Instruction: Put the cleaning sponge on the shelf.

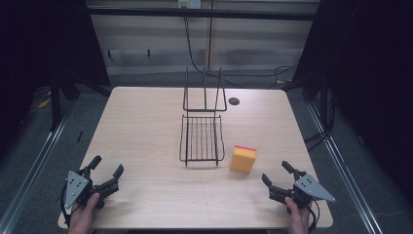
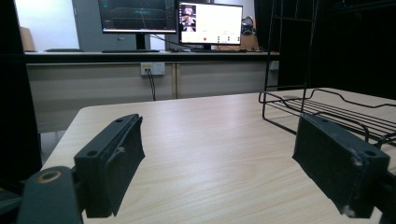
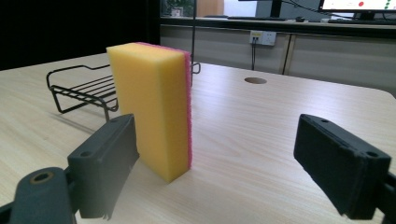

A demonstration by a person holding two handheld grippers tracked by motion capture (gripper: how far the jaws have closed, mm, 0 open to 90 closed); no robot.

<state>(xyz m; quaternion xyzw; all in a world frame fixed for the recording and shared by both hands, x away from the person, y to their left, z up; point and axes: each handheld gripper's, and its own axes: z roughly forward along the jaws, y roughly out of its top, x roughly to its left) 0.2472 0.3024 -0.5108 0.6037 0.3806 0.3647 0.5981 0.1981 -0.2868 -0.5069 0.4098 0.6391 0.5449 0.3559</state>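
Right now we are holding the right gripper (image 1: 278,176) low on the table (image 1: 146,126), fingers spread wide and empty, lining up on the sponge (image 3: 152,107) standing upright beside the wire rack (image 1: 202,139); the left gripper (image 1: 106,171) is waiting open, well apart.

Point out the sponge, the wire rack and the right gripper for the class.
sponge (image 3: 149,107): right gripper view, on its yellow broad face.
wire rack (image 1: 202,139): high view, on the flat grid of bars.
right gripper (image 1: 277,174): high view, midway between its open fingertips.
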